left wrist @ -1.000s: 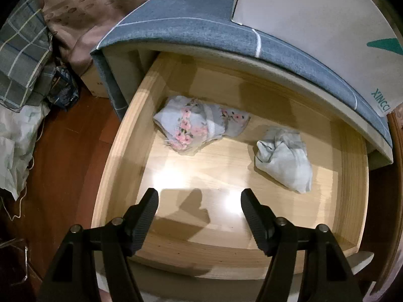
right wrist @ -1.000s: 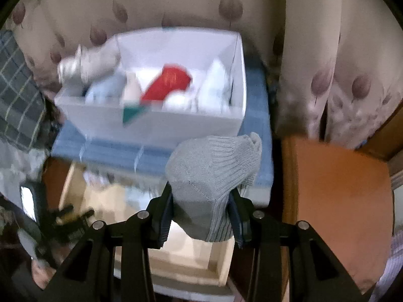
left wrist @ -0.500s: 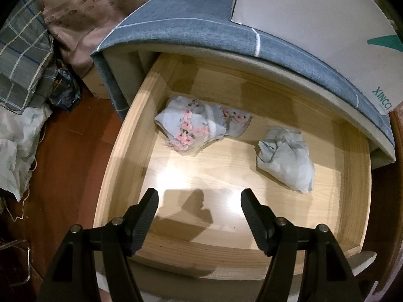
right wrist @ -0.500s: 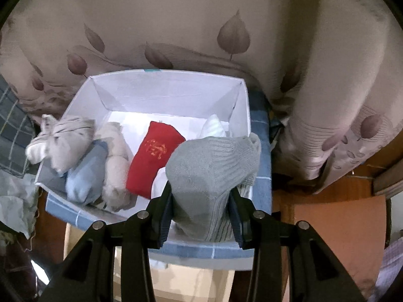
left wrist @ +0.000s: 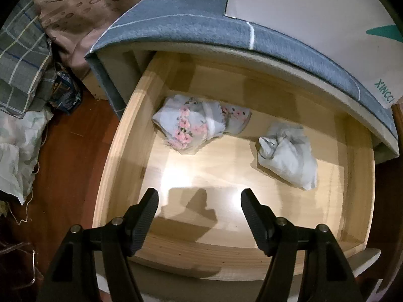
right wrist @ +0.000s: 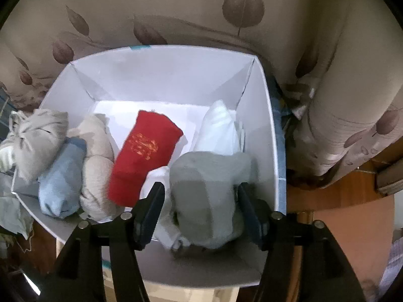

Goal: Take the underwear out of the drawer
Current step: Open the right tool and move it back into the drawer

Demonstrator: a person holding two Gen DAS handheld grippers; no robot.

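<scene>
1. Left wrist view: we look down into the open wooden drawer (left wrist: 110, 171). Our left tongs (left wrist: 199, 198) hang above its near end, jaws wide and nothing between them.
2. Two pieces are left in the drawer. The floral underwear (left wrist: 194, 123) lies toward the drawer's back left, and the pale grey bundle (left wrist: 289, 156) sits to its right, nearer the drawer's right wall; the two are apart. Neither is touched by the tongs.
3. Behind the drawer, the blue-grey cloth (left wrist: 189, 20) covers the cabinet top, and the side of the white box (left wrist: 302, 15) stands on it.
4. Right wrist view: we look down into that white box (right wrist: 163, 68). Our right tongs (right wrist: 201, 196) have just been opening, and the grey knit piece (right wrist: 209, 191) sits between the jaws, inside the box at its near right. We judge the pads no longer press it, though the right pad is close against the cloth.
5. To the left of the grey piece in the box lie a red piece (right wrist: 143, 156), a beige roll (right wrist: 98, 166), a light blue roll (right wrist: 63, 176) and, behind it, a white piece (right wrist: 219, 130); a grey-beige bundle (right wrist: 35, 138) rests on the box's left rim.
6. Our judgement: most of the job is done, one piece is being dropped off, and two remain to be lifted out of the drawer.
</scene>
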